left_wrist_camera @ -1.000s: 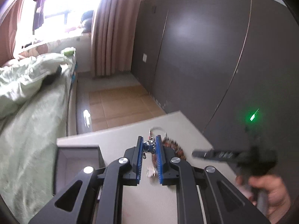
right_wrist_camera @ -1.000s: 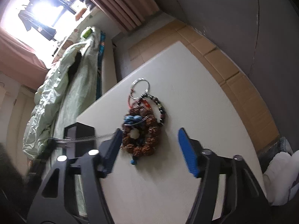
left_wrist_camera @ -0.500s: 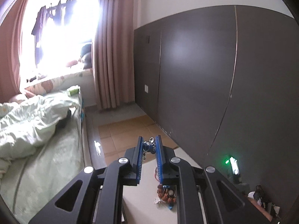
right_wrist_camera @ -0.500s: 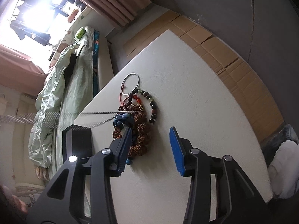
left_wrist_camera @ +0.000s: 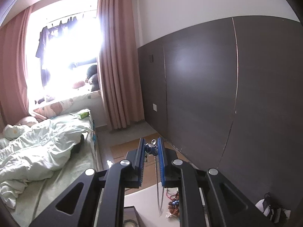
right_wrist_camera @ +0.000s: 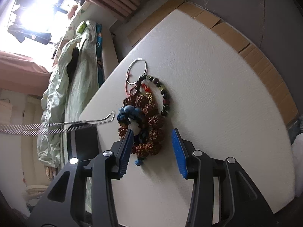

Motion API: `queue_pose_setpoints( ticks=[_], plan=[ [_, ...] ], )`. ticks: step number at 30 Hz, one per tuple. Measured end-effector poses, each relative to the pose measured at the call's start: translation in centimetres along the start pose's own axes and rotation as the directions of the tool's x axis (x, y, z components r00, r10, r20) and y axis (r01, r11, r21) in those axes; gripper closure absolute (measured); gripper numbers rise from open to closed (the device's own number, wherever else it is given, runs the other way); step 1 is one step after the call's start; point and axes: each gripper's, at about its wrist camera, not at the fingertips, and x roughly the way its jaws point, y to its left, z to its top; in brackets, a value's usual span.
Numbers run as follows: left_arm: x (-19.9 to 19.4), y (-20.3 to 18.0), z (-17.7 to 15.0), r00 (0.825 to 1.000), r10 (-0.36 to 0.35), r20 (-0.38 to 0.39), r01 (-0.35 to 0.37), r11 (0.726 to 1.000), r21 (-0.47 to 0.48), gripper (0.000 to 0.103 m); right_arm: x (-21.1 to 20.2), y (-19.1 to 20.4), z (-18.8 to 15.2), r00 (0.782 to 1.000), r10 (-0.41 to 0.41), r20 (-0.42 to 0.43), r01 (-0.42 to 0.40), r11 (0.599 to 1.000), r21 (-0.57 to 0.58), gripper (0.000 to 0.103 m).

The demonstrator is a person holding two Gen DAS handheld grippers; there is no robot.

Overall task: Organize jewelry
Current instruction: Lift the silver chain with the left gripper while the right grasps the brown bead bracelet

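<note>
My left gripper (left_wrist_camera: 151,148) is shut on the blue-and-silver end of a silver chain necklace (left_wrist_camera: 156,185), held high above the white table (left_wrist_camera: 144,198). The chain hangs down toward the table and crosses the right wrist view as a taut silver chain (right_wrist_camera: 56,126). My right gripper (right_wrist_camera: 153,132) is open, low over a pile of jewelry. A brown seed bracelet (right_wrist_camera: 154,121) lies between its fingers, and the left finger (right_wrist_camera: 128,138) touches the pile. A blue cord charm (right_wrist_camera: 128,112), a dark bead bracelet (right_wrist_camera: 164,94) and a silver bangle (right_wrist_camera: 136,71) lie there too.
A black jewelry box (right_wrist_camera: 83,141) stands at the table's left edge, beside a bed with a pale green duvet (left_wrist_camera: 37,151). Cardboard (right_wrist_camera: 255,56) covers the floor beyond the table. A dark wardrobe wall (left_wrist_camera: 227,94) runs along the right.
The left gripper has risen well above the table with the necklace, drawing the chain up. The right gripper's jaws have narrowed and it has sunk closer onto the bracelet pile.
</note>
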Motion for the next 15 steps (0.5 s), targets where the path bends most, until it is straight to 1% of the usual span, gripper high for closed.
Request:
queue_pose_setpoints(
  ticks=[3,6,7,8,9,10,13,15],
  plan=[
    [-0.8,0.6,0.3,1.0,0.023,0.005,-0.023,1.0,0.005,0.092,1.2,0.6,-0.1,0.999,-0.034,-0.005,0.034,0.999,-0.016,0.06],
    [-1.6,1.8,0.8,0.999,0.051,0.014,-0.051,0.999,0.004,0.092,1.5,1.7,-0.4,0.995,-0.099,0.031,0.101,0.993,-0.061,0.061],
    [-1.9,2.2,0.9,0.998,0.06,0.017,-0.06,0.998,0.002,0.092,1.6,2.1,-0.6,0.99,-0.131,0.042,0.134,0.988,-0.077,0.064],
    [-2.2,2.6,1.1,0.997,0.068,0.019,-0.068,0.998,-0.001,0.092,1.7,2.4,-0.7,0.985,-0.163,0.053,0.167,0.982,-0.093,0.071],
    [-2.5,2.9,1.2,0.997,0.076,0.021,-0.076,0.997,-0.003,0.092,1.8,2.5,-0.8,0.981,-0.182,0.059,0.188,0.977,-0.102,0.075],
    [-2.9,3.4,1.4,0.996,0.087,0.025,-0.087,0.996,-0.006,0.092,1.8,2.4,-0.9,0.978,-0.198,0.064,0.204,0.973,-0.106,0.082],
    [-3.2,4.9,1.9,0.994,0.108,0.031,-0.108,0.994,-0.012,0.092,1.8,2.0,-0.8,0.982,-0.18,0.059,0.185,0.977,-0.106,0.084],
    [-4.0,5.9,2.3,0.991,0.128,0.038,-0.127,0.992,-0.017,0.092,1.5,1.9,-0.8,0.988,-0.146,0.056,0.151,0.983,-0.102,0.084]
  ],
)
